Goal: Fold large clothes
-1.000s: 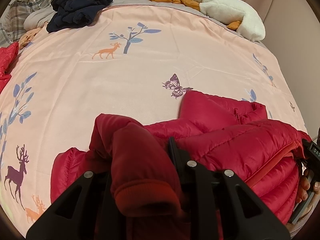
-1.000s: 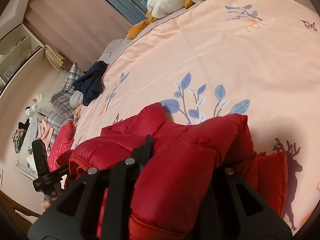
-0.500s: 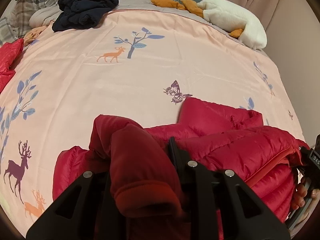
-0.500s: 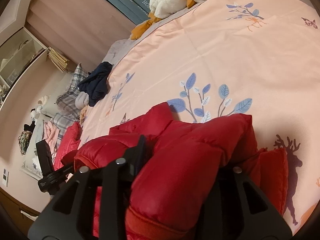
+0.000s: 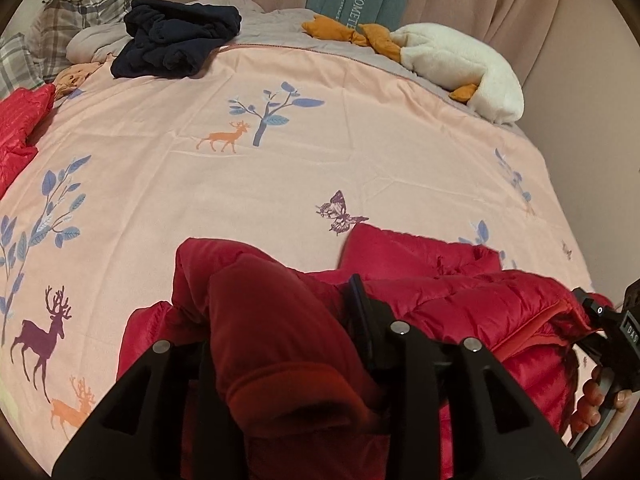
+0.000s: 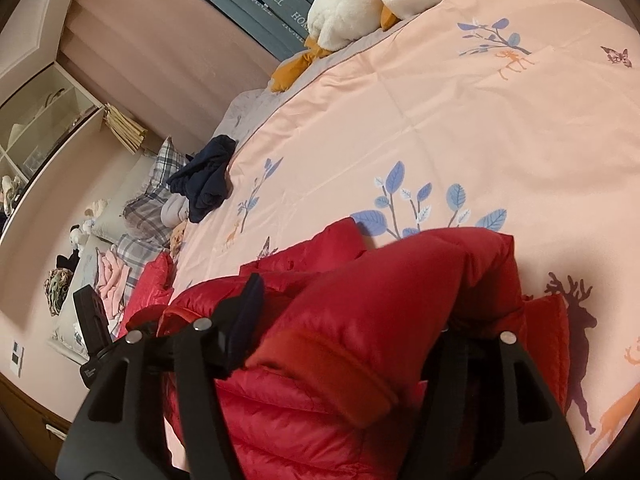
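The left gripper [image 5: 280, 320] and right gripper [image 6: 348, 312] each clamped a cuffed sleeve of the red puffer jacket [image 5: 460, 304] at the pink duvet's [image 5: 320, 168] near edge. Only the right view showed shelving [image 6: 44, 120]; open duvet stretched beyond toward a navy garment [image 5: 176, 40].

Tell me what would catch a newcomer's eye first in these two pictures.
The bright red puffer jacket fills the near foreground, a ribbed-cuffed sleeve clamped in the left hand-held gripper and another in the right hand-held gripper. Behind it spreads the pink duvet printed with deer, leaves and a butterfly. At the far end lie a crumpled navy garment and a white plush toy.
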`<state>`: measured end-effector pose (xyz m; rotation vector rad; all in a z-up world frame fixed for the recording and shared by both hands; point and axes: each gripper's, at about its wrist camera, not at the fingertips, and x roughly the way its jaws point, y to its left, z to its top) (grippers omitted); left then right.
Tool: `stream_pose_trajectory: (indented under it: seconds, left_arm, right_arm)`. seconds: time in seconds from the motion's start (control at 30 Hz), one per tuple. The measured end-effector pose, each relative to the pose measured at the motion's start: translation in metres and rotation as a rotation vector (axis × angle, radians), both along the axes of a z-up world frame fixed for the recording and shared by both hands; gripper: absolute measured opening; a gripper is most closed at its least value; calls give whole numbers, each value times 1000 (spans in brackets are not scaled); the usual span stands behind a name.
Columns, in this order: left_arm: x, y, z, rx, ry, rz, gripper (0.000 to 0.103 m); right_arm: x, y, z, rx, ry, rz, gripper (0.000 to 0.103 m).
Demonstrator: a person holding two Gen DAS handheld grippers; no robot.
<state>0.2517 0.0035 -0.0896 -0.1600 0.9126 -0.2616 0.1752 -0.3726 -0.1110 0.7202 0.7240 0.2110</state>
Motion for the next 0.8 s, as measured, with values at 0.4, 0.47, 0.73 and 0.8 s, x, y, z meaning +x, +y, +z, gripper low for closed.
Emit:
stream_pose_trajectory:
  seconds: [0.4,0.47,0.73,0.8]
  left_arm:
    - [-4,10,19,-131,-45,25,89]
    - [-4,15,24,-135,-84,61,96]
    - [18,27,23,-50,-88,117,99]
    - [17,30,21,-34,-88,120,99]
  right_arm:
    - [1,-11,13,21,-25,-47,75]
    - [4,-13,14,24,-30,-57,78]
    - [18,-20,20,-73,-8,-152,82]
    - [17,-14,23,-143,1,-141,82]
